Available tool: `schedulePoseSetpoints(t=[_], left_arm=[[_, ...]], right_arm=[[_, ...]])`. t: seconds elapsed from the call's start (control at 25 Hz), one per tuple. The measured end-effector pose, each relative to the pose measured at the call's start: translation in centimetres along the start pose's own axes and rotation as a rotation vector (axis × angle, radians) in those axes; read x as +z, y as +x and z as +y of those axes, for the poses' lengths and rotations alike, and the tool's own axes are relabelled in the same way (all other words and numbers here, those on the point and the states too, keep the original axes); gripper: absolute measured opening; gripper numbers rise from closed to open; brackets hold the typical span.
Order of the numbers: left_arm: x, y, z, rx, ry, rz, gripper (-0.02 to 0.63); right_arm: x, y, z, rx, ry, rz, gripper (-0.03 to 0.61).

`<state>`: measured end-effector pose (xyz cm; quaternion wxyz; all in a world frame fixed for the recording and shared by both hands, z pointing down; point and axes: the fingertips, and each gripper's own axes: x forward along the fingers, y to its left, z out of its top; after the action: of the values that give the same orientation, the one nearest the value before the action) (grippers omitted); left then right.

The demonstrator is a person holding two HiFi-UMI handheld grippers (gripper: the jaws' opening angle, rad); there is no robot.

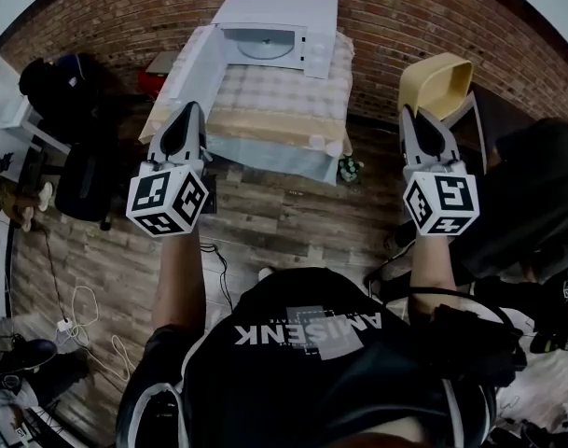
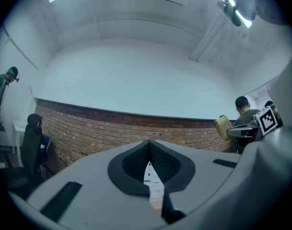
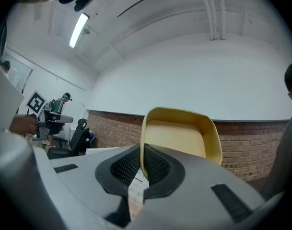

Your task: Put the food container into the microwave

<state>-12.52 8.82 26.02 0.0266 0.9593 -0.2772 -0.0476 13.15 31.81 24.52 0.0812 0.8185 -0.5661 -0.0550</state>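
Brick wall (image 1: 405, 26) and plank floor frame a cloth-covered table (image 1: 284, 110). On it stands a white microwave (image 1: 274, 26), its door (image 1: 195, 68) swung open to the left. The yellow food container (image 1: 436, 84) hangs in the air right of the table, well apart from the microwave. It is tipped on edge, its hollow facing back along the right gripper (image 1: 422, 124), which is clamped on its left rim. Its length stretches rightward from the jaws. The left gripper (image 1: 190, 110) is closed on nothing.
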Motion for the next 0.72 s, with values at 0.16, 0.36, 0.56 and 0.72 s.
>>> schedulePoseSetpoints(t=[0.16, 0.36, 0.56, 0.72], left_arm=[[0.1, -0.8, 3.2, 0.008, -0.001, -0.005, 0.012], [0.0, -1.1, 7.0, -0.003, -0.004, 0.0, 0.012], [-1.0, -0.7, 9.2, -0.024, -0.014, 0.012, 0.011], [-1.7, 0.1, 10.6, -0.033, -0.036, 0.015, 0.012]], right_arm=[[0.6, 2.0, 2.7, 0.019, 0.001, -0.006, 0.046], [1.4, 4.0, 5.6, 0.01, -0.002, -0.012, 0.046], [1.2, 5.6, 8.1, 0.012, -0.01, -0.003, 0.046], [1.0, 6.9, 9.5, 0.022, -0.018, 0.017, 0.046]])
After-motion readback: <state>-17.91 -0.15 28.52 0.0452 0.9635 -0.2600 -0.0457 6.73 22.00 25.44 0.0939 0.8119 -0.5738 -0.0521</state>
